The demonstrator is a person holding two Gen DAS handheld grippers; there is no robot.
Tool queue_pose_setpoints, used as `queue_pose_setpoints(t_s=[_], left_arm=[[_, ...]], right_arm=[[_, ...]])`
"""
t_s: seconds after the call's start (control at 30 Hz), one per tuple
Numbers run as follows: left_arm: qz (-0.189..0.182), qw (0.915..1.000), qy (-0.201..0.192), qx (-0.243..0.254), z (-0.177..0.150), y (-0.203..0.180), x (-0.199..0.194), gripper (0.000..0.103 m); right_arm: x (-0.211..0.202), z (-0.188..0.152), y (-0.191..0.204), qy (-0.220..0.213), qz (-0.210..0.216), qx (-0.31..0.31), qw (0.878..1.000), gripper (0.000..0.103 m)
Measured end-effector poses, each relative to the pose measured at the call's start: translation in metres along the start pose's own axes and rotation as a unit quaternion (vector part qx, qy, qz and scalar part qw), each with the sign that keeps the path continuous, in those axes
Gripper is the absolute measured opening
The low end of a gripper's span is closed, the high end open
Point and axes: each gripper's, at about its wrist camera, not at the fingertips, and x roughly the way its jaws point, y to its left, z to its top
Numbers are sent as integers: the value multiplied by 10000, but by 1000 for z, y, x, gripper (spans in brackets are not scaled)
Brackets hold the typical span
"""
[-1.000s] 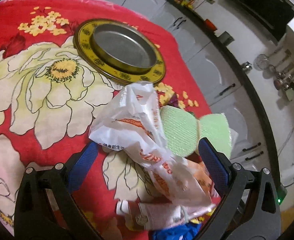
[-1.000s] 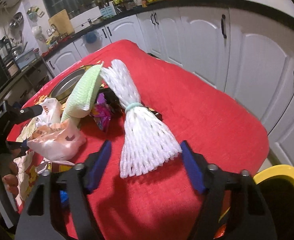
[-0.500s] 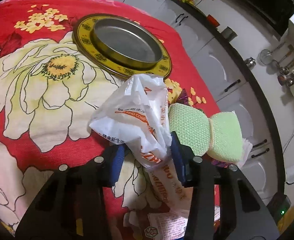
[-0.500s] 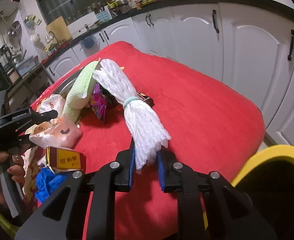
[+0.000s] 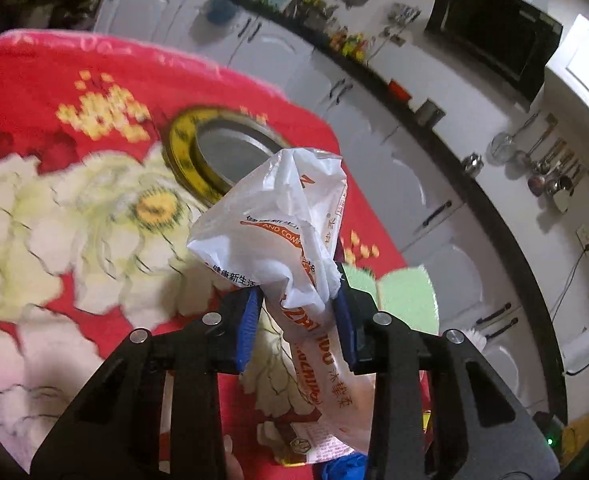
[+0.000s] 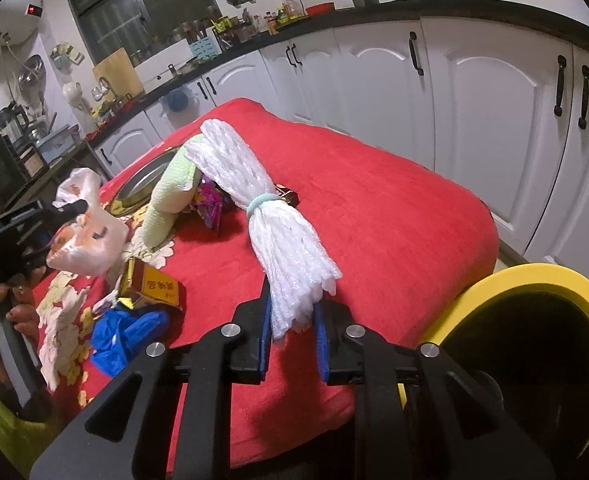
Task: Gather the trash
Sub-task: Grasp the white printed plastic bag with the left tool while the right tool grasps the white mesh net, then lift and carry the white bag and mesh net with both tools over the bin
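Observation:
A crumpled white plastic bag [image 5: 278, 216] with orange print stands up between the blue pads of my left gripper [image 5: 296, 292], lifted off the red flowered blanket [image 5: 54, 216]; the jaws are closing and the pads press its neck. In the right wrist view the same bag [image 6: 86, 240] hangs at the far left. My right gripper [image 6: 292, 308] is shut on the near end of a white foam-net bundle [image 6: 278, 232] tied with a pale band, which lies on the red blanket [image 6: 374, 208].
A green foam sheet [image 6: 166, 204], a purple wrapper [image 6: 210, 204], a yellow box [image 6: 154, 286] and a blue wrapper [image 6: 126, 332] lie on the blanket. A yellow-rimmed metal tray [image 5: 182, 140] sits further back. A yellow-rimmed bin [image 6: 534, 280] stands at the right. White cabinets surround the table.
Both grippers went from open to shut, the left on the white bag, the right on the foam-net bundle. The left has since risen with the bag, and the bundle's near end has shifted.

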Motion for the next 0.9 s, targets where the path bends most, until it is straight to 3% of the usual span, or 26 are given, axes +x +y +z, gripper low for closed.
queue_pose_setpoints(t_s=[0.37, 0.9], left_arm=[[88, 9978, -557, 338, 2, -8, -43, 26], [-249, 9915, -724, 1047, -15, -50, -71, 26]], right_arm=[[-26, -1, 13, -103, 184, -234, 9995, 17], [-71, -1, 25, -434, 301, -469, 9975, 17]])
